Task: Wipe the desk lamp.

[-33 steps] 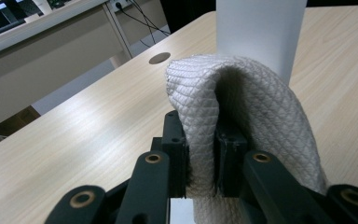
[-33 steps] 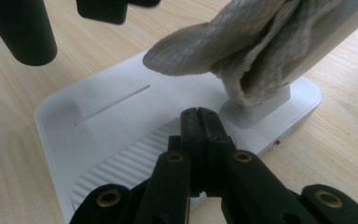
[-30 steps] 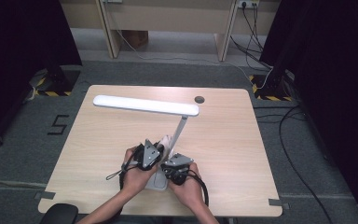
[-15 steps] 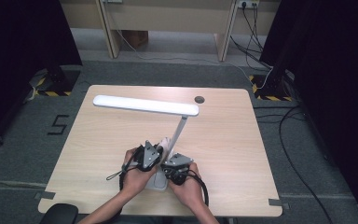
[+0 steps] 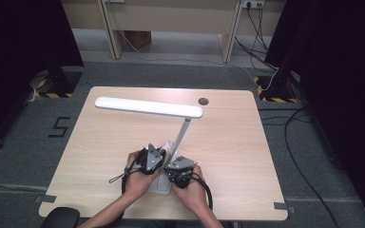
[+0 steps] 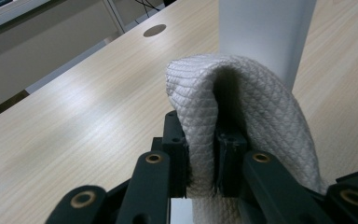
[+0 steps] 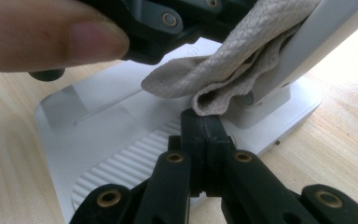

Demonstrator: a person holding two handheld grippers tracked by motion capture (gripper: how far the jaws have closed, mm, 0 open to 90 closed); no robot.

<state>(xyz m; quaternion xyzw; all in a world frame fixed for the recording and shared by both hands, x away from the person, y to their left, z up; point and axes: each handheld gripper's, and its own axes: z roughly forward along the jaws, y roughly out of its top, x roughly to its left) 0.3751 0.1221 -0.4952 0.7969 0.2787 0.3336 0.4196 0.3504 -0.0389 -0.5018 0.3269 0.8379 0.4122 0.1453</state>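
A white desk lamp stands on the wooden table [image 5: 100, 142], with its long head [image 5: 147, 107] on a slanted stem [image 5: 183, 130] and its flat base [image 7: 121, 140] between the person's hands. My left gripper [image 6: 200, 158] is shut on a beige quilted cloth [image 6: 242, 107], which bulges against the foot of the stem [image 6: 265, 32]. In the high view the cloth [image 5: 167, 146] shows beside the stem. My right gripper [image 7: 200, 123] hovers over the ribbed base, jaws together, tips touching the cloth's lower fold [image 7: 209, 105]. I cannot tell whether cloth is pinched there.
A round cable hole [image 5: 203, 101] lies at the table's far edge. The person's thumb [image 7: 51, 37] rests on the left gripper's body [image 7: 168, 23]. Cables trail over the table's front edge [image 5: 119, 179]. Dark curtains and desk legs stand beyond the table.
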